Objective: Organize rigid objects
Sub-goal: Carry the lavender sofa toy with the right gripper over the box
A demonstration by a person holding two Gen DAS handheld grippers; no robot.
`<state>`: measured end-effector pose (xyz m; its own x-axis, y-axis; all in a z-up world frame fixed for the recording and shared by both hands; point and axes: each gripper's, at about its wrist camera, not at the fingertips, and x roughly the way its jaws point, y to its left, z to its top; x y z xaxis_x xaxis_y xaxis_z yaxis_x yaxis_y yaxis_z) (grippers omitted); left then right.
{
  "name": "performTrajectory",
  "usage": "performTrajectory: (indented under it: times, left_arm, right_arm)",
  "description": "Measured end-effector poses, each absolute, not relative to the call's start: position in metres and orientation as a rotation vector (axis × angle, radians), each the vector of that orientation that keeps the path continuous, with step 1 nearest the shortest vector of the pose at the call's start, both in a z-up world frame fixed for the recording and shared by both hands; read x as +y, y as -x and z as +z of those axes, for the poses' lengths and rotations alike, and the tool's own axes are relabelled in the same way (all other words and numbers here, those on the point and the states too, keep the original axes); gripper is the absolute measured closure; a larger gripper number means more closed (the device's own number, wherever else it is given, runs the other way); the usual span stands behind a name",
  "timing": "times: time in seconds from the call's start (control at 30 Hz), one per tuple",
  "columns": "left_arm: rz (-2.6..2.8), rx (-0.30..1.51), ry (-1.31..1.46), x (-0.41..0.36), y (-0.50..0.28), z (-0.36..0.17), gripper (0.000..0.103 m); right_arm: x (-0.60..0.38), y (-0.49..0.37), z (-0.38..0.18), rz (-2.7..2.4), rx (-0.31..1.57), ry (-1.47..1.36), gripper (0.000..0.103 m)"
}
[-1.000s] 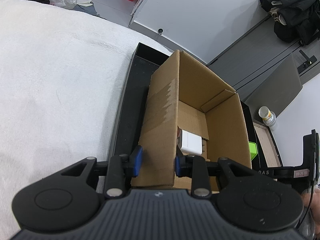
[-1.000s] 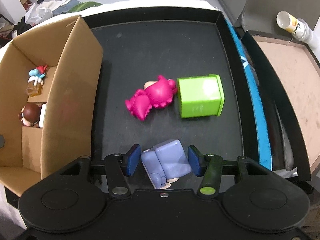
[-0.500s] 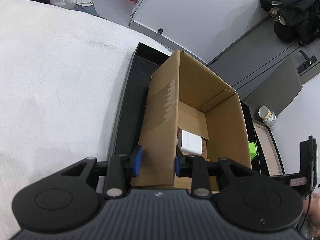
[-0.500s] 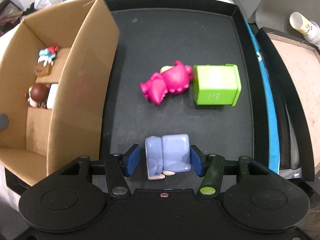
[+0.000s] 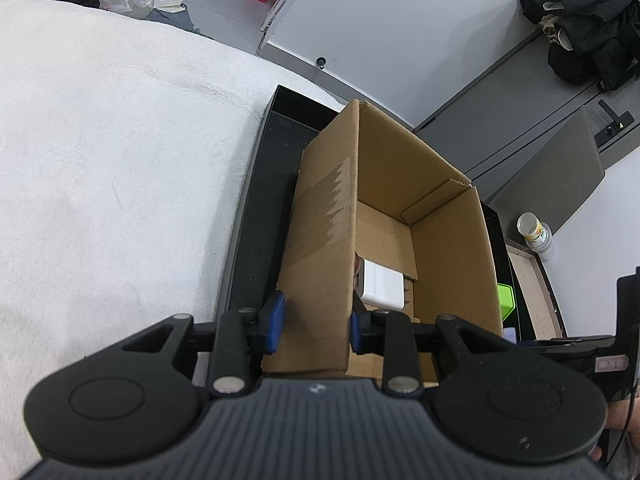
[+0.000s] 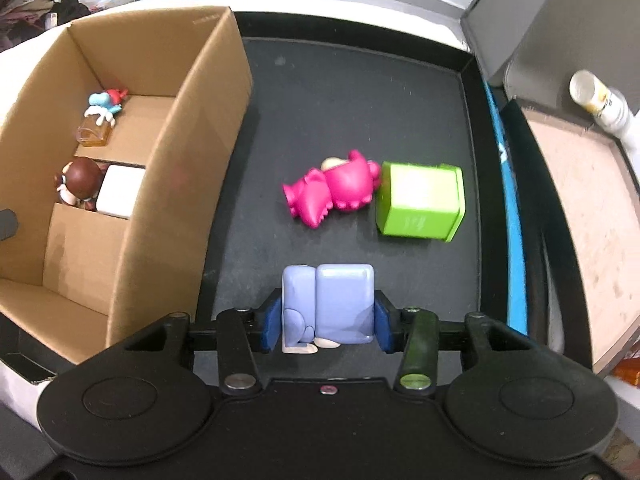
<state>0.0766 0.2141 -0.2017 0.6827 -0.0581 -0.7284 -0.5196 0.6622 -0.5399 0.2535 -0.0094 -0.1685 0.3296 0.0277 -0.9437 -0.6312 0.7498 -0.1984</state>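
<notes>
My right gripper (image 6: pixel 326 322) points down over the black tray (image 6: pixel 352 92). Its jaws are closing, and both blue pads touch the sides of a lavender toy figure (image 6: pixel 340 300) lying between them. Beyond it lie a pink toy figure (image 6: pixel 332 192) and a green block (image 6: pixel 420 204), touching each other. My left gripper (image 5: pixel 316 326) sits astride the left wall of the open cardboard box (image 5: pixel 448 248), shut on it. The box (image 6: pixel 192 168) holds a blue figure (image 6: pixel 105 106), a brown-haired figure (image 6: pixel 80 180) and a white block (image 6: pixel 120 190).
White cloth (image 5: pixel 120 160) covers the surface left of the tray. A shallow wooden tray (image 6: pixel 580 208) and a white can (image 6: pixel 600 98) stand to the right. Bare black tray floor lies beyond the toys.
The right gripper's pads have closed in onto the lavender toy, which now sits square between them. The right view has shifted slightly. The left gripper and the box are unchanged.
</notes>
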Motion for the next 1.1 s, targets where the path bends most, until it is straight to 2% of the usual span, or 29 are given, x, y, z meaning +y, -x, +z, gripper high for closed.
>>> performTrajectory:
  times: [0.67, 1.1]
  left_arm:
    - [0.294, 0.792, 0.819, 0.214, -0.076, -0.202, 0.074]
    - [0.294, 0.792, 0.821, 0.214, -0.077, -0.202, 0.074]
  right_arm:
    - [0.026, -0.221, -0.097, 0.59, 0.967, 0.692, 0.059]
    - [0.049, -0.209, -0.076, 0.639, 0.892, 0.736, 0.059]
